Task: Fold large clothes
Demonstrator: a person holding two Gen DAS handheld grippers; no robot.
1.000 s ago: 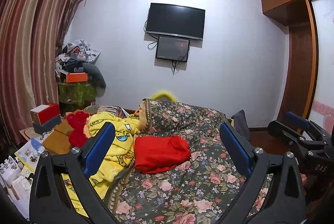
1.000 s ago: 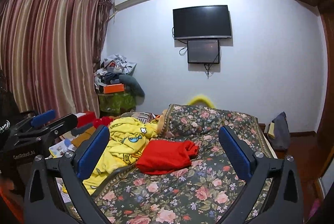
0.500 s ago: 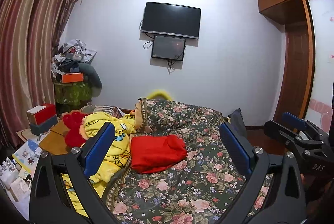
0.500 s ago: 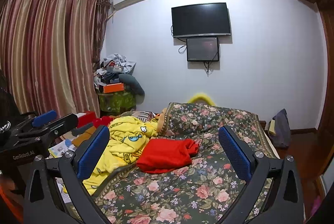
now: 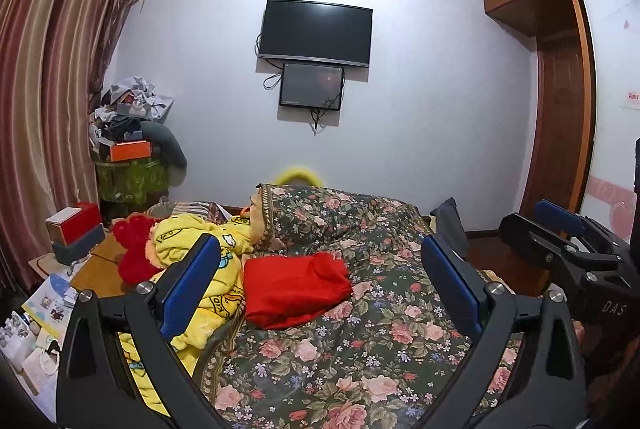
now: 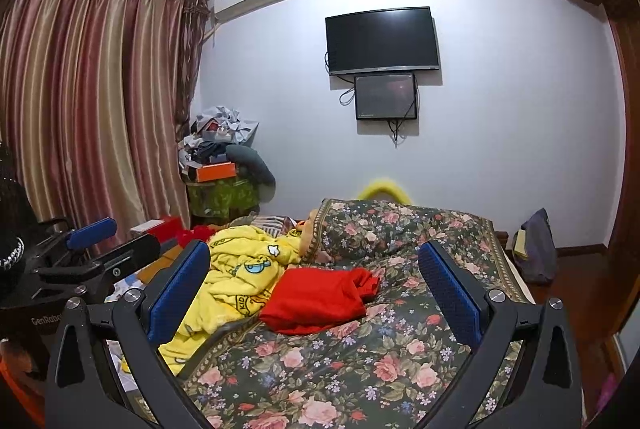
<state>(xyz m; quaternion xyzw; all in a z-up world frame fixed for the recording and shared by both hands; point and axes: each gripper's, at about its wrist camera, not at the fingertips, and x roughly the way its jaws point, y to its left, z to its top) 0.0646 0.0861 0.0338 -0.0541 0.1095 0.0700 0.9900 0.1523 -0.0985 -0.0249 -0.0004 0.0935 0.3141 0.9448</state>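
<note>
A folded red garment (image 5: 296, 289) (image 6: 320, 295) lies on the floral bedspread (image 5: 360, 357) (image 6: 360, 357), ahead of both grippers. A crumpled yellow cartoon-print garment (image 5: 200, 241) (image 6: 240, 261) sits to its left at the bed's edge. My left gripper (image 5: 319, 241) is open and holds nothing, hovering over the near part of the bed. My right gripper (image 6: 313, 247) is open too, also with nothing between its blue pads (image 6: 448, 285). Each gripper shows at the side of the other's view: the right one (image 5: 560, 229) and the left one (image 6: 92, 229).
A red plush item (image 5: 132, 249) and boxes (image 5: 74, 229) sit left of the bed. A cluttered stand (image 5: 132, 157) fills the corner by the curtains (image 6: 80, 109). A TV (image 5: 316, 31) hangs on the far wall. A dark bag (image 6: 536, 245) and a wardrobe (image 5: 560, 109) are on the right.
The left wrist view has drifted slightly, so the scene sits a little further left. Both grippers stay open and the garments have not moved.
</note>
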